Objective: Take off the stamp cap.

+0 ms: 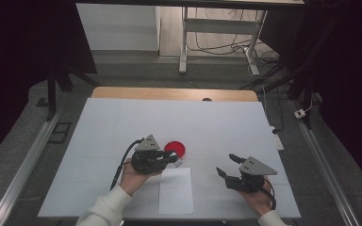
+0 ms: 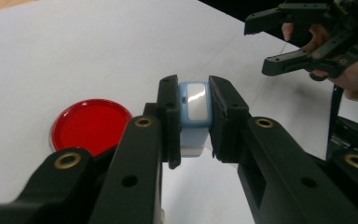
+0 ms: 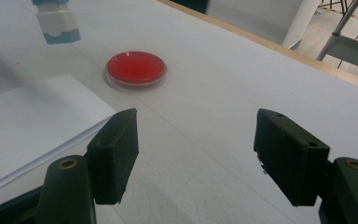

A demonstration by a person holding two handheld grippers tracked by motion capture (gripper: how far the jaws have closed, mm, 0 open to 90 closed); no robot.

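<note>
My left gripper (image 1: 173, 159) is shut on a small light-blue and white stamp-like block (image 2: 194, 112), held just above the table between its two black jaws. Beside it lies a round red dish (image 1: 175, 149), which the left gripper view has at the left (image 2: 89, 125). A white sheet of paper (image 1: 176, 190) lies in front of the block. My right gripper (image 1: 227, 165) hovers to the right with its jaws wide apart and nothing between them. From the right gripper view (image 3: 196, 154) I see the red dish (image 3: 136, 69) ahead and the block (image 3: 56, 21) at the top left.
The white table top (image 1: 122, 122) ends at a wooden strip (image 1: 169, 93) on the far side. Beyond it stand a metal desk frame (image 1: 185, 42) and cables on the floor. Rails run along both sides of the table.
</note>
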